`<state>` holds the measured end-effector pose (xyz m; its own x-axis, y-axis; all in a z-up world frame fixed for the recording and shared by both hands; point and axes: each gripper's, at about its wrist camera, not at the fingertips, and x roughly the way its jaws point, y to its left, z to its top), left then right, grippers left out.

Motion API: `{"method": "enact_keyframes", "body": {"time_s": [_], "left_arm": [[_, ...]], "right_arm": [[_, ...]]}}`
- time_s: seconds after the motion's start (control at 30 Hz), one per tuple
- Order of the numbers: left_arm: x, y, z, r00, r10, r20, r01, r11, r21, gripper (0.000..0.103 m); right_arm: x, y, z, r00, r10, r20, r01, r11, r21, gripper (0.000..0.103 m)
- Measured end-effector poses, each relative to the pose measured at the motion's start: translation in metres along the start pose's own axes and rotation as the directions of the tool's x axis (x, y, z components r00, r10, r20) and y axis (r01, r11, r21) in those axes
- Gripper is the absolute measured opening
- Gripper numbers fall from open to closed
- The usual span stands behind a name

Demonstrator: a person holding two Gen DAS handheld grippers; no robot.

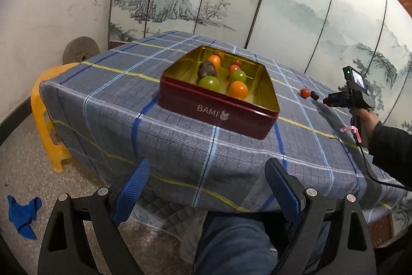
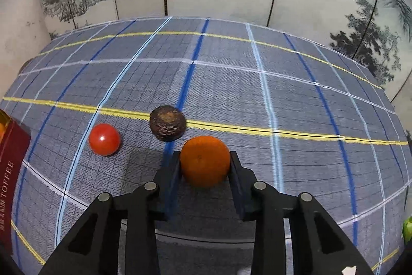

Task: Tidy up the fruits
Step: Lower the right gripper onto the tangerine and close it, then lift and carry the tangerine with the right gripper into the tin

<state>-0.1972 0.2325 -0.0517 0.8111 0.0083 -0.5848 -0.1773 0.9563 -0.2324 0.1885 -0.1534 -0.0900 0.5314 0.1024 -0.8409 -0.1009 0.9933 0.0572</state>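
A dark red tin [image 1: 219,115] with a gold inside stands on the checked tablecloth and holds several fruits: orange, green and one dark brown. In the right wrist view my right gripper [image 2: 204,164] is shut on an orange [image 2: 204,160] just above the cloth. A red tomato [image 2: 104,139] and a dark brown fruit [image 2: 168,123] lie just beyond it. In the left wrist view my left gripper [image 1: 207,184] stands open with nothing between its blue pads [image 1: 134,184], near the table's front edge. The right gripper [image 1: 337,97] shows there at the right, beside the tomato [image 1: 305,92].
The tin's side [image 2: 10,172] shows at the left edge of the right wrist view. A green fruit [image 2: 408,231] peeks in at its right edge. A yellow stool [image 1: 45,120] stands left of the table, a blue cloth [image 1: 23,213] lies on the floor. A painted screen stands behind.
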Motion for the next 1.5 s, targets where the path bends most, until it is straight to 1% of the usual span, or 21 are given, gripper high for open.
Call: {"method": "enact_keyframes", "body": {"time_s": [0.13, 0.3, 0.6, 0.83, 1.13, 1.5], "left_arm": [[-0.002, -0.008, -0.002, 1.000, -0.001, 0.002, 0.001, 1.000, 0.031, 0.091], [-0.003, -0.013, -0.005, 1.000, -0.003, -0.005, 0.003, 0.999, 0.036, 0.091], [-0.008, -0.022, -0.011, 1.000, -0.012, -0.007, 0.012, 0.998, 0.057, 0.091], [-0.011, -0.021, -0.012, 1.000, -0.009, -0.003, 0.009, 0.999, 0.054, 0.091], [-0.011, -0.020, -0.017, 1.000, -0.009, -0.019, 0.010, 0.999, 0.046, 0.091], [-0.014, -0.021, -0.018, 1.000, -0.013, -0.028, 0.014, 0.999, 0.044, 0.091]], "right_arm": [[-0.010, -0.002, 0.011, 0.999, -0.034, 0.019, 0.034, 0.999, -0.001, 0.031], [-0.028, -0.003, 0.022, 0.996, -0.063, 0.057, 0.064, 0.998, -0.001, 0.031], [-0.052, 0.000, 0.036, 0.991, -0.086, 0.100, 0.086, 0.996, 0.006, 0.031], [-0.062, 0.005, 0.041, 0.989, -0.092, 0.115, 0.092, 0.996, 0.005, 0.031], [-0.077, 0.019, 0.051, 0.984, -0.103, 0.146, 0.103, 0.995, 0.006, 0.031], [-0.089, 0.046, 0.057, 0.983, -0.079, 0.169, 0.082, 0.997, -0.015, 0.031]]}}
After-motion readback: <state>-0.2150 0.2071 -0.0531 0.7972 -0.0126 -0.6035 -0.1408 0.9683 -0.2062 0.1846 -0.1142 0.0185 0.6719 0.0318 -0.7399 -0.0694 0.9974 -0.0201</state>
